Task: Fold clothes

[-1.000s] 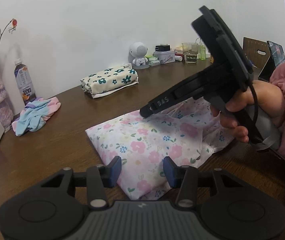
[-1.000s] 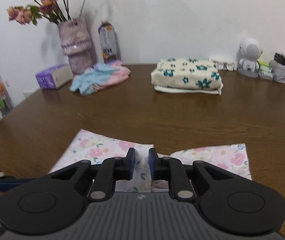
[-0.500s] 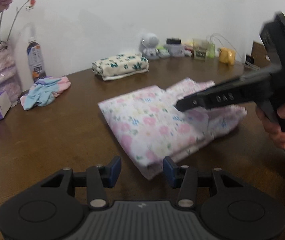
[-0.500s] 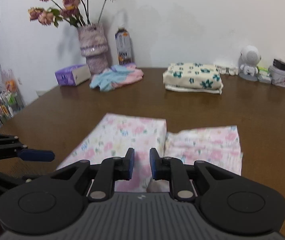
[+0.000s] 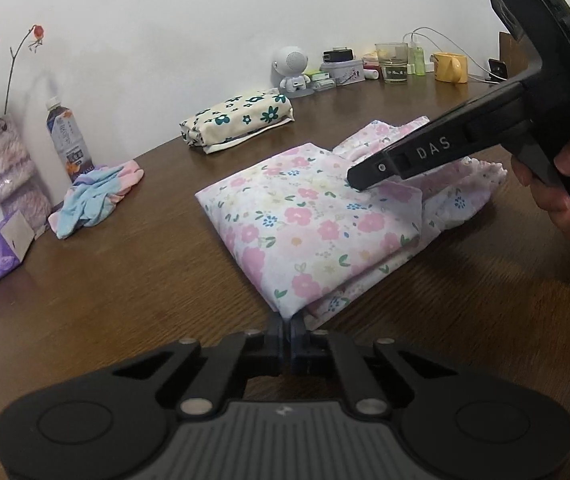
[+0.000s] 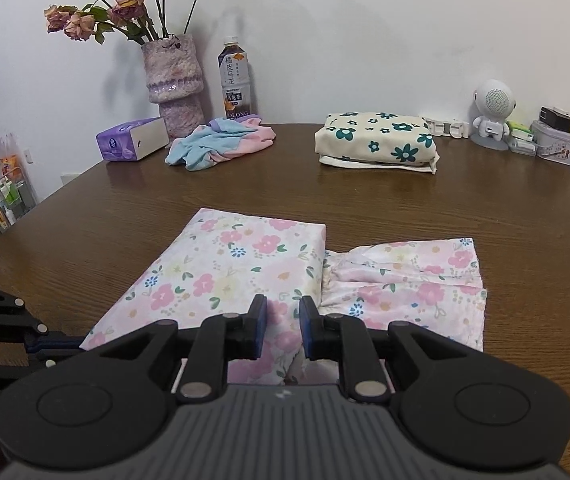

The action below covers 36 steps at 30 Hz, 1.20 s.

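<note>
While left gripper (image 5: 287,326) jaws just closed pinching floral garment (image 5: 309,232) corner, right gripper (image 6: 281,322) seemingly pinches a fold.

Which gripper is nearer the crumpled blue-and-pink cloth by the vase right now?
Left. The left gripper pinches the floral garment's corner on the crumpled cloth's side; the right gripper grips farther away.

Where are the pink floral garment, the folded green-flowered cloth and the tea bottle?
pink floral garment (image 6: 225,272): right wrist view, folded top panel.
folded green-flowered cloth (image 6: 377,138): right wrist view, top face.
tea bottle (image 6: 235,84): right wrist view, label.
</note>
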Each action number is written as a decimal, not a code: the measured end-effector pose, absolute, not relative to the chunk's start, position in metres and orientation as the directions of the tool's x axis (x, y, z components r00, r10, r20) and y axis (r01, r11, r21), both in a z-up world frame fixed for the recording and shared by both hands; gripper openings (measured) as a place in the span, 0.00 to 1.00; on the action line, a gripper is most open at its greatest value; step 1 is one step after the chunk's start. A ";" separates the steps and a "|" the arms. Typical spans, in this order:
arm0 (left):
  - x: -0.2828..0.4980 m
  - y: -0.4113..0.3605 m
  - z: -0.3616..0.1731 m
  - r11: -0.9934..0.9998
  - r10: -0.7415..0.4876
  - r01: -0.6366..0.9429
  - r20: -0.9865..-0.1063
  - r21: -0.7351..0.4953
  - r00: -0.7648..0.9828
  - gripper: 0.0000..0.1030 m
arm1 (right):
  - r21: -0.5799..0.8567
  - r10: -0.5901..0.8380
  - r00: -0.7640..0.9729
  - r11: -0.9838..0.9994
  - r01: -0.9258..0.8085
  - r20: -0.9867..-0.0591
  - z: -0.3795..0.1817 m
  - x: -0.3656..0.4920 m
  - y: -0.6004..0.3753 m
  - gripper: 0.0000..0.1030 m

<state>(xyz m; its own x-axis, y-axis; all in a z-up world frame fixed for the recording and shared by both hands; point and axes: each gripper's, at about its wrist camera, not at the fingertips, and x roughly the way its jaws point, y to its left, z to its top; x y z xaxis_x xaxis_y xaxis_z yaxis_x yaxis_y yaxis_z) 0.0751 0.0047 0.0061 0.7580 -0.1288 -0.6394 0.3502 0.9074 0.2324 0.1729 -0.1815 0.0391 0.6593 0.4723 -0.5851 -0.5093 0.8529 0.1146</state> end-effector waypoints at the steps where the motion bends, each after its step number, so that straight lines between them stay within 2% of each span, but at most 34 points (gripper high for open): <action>1: 0.075 0.005 0.006 0.907 -0.126 0.349 -0.638 0.236 0.759 0.11 | 0.116 0.472 0.659 0.853 -0.509 -0.585 0.039 0.173 -0.182 0.16; 3: 0.075 0.005 0.006 0.906 -0.120 0.347 -0.636 0.244 0.762 0.24 | 0.118 0.474 0.659 0.853 -0.508 -0.584 0.038 0.174 -0.182 0.16; 4: 0.074 0.005 0.006 0.905 -0.118 0.346 -0.635 0.248 0.764 0.25 | 0.120 0.475 0.659 0.853 -0.508 -0.583 0.038 0.174 -0.182 0.16; 6: 0.075 0.005 0.005 0.903 -0.127 0.354 -0.637 0.242 0.760 0.16 | 0.123 0.477 0.659 0.852 -0.509 -0.582 0.038 0.174 -0.183 0.16; 8: 0.076 0.006 0.005 0.902 -0.143 0.367 -0.644 0.228 0.752 0.01 | 0.124 0.478 0.659 0.852 -0.508 -0.581 0.038 0.175 -0.183 0.16; 13: 0.074 0.006 0.004 0.897 -0.143 0.373 -0.643 0.236 0.752 0.02 | 0.124 0.475 0.660 0.854 -0.505 -0.581 0.037 0.176 -0.184 0.16; 17: 0.073 0.004 0.005 0.896 -0.134 0.366 -0.636 0.249 0.760 0.12 | 0.129 0.478 0.661 0.853 -0.505 -0.578 0.037 0.176 -0.184 0.16; 20: 0.074 0.002 0.003 0.894 -0.131 0.367 -0.632 0.258 0.764 0.12 | 0.130 0.480 0.662 0.853 -0.506 -0.575 0.037 0.176 -0.185 0.16; 22: 0.075 0.004 0.003 0.896 -0.132 0.365 -0.634 0.254 0.762 0.03 | 0.129 0.479 0.662 0.854 -0.505 -0.577 0.037 0.177 -0.185 0.16; 23: 0.075 0.004 0.003 0.894 -0.130 0.367 -0.635 0.257 0.761 0.02 | 0.129 0.478 0.662 0.854 -0.504 -0.577 0.037 0.177 -0.185 0.16; 36: 0.074 0.006 0.006 0.876 -0.118 0.386 -0.645 0.291 0.755 0.01 | 0.145 0.486 0.652 0.851 -0.505 -0.582 0.038 0.177 -0.186 0.16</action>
